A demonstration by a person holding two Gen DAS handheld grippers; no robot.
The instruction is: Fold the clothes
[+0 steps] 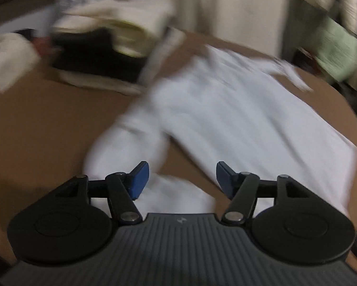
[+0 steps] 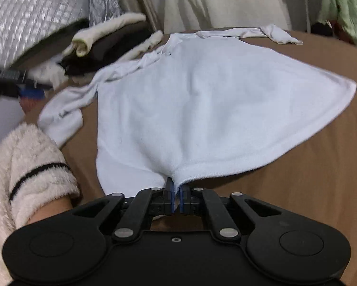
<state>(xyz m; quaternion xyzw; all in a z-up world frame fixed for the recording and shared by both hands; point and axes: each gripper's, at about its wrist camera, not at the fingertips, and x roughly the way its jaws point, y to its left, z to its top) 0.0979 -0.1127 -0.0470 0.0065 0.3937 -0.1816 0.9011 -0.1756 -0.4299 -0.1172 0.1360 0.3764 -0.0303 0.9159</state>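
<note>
A white long-sleeved garment (image 2: pixel 202 100) lies spread on the brown surface (image 2: pixel 309 178). My right gripper (image 2: pixel 176 190) is shut on the garment's near hem, which bunches up into the pads. The garment also shows, blurred, in the left wrist view (image 1: pixel 238 119), with one sleeve (image 1: pixel 130 143) trailing toward me. My left gripper (image 1: pixel 182 178) is open and empty, its blue pads wide apart just above the sleeve end. In the right wrist view the left gripper (image 2: pixel 16 83) appears blurred at the far left, above the sleeve (image 2: pixel 64 114).
A stack of folded clothes (image 2: pixel 106 45), cream and dark, sits at the back left; it also shows in the left wrist view (image 1: pixel 106 43). A silver pillow (image 2: pixel 30 14), cream fabric (image 2: pixel 214 0) and green cloth (image 2: pixel 345 7) line the back. A fuzzy cream sleeve (image 2: pixel 23 171) covers the person's arm.
</note>
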